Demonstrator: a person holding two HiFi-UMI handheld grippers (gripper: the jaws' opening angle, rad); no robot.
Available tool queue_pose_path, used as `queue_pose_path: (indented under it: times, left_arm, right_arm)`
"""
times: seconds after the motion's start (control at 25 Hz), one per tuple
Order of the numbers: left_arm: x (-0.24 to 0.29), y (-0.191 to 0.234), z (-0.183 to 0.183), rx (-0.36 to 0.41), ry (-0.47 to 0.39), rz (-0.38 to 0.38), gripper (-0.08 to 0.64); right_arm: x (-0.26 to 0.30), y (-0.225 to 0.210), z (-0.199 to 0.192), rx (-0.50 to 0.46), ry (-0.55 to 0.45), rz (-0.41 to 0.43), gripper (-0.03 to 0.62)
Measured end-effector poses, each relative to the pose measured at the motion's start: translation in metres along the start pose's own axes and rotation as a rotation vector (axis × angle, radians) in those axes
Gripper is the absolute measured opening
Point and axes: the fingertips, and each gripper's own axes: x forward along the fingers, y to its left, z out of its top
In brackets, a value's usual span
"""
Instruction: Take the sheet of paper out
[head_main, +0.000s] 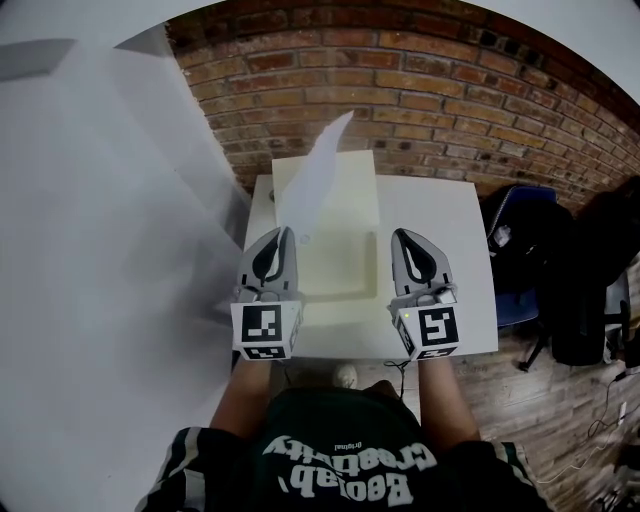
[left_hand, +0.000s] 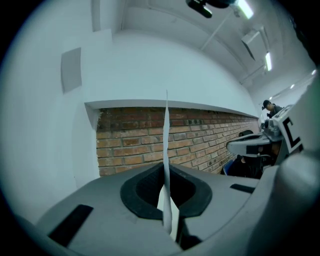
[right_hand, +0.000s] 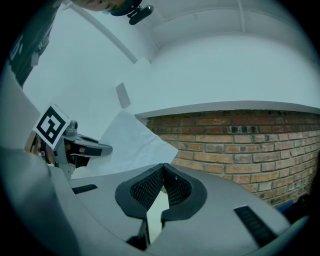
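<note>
One sheet of paper (head_main: 318, 170) is clamped in the left gripper (head_main: 288, 233), up over the table's (head_main: 445, 230) back-left corner, prob. to clear the cream folder (head_main: 350, 235); right gripper (head_main: 400, 236): jaws together, empty, nr front edge.

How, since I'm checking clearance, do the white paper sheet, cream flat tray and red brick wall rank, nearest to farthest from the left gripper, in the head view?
1. White paper sheet: in the left gripper's jaws.
2. Cream flat tray: on the table, right of it.
3. Red brick wall: beyond the table.
</note>
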Motion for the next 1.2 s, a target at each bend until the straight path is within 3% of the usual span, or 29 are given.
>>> queue_pose_path:
  times: [0.44,1.2]
  left_arm:
    - [-0.006,-0.004,-0.013,0.009,-0.016,0.008,0.000]
    - [-0.009,0.010,-0.014,0.016,-0.026,0.032,0.000]
  right_arm:
    - [0.004,0.019,-0.021,0.004,0.026,0.069,-0.006]
    - [0.013,0.028,-0.023,0.011,0.035,0.097,-0.006]
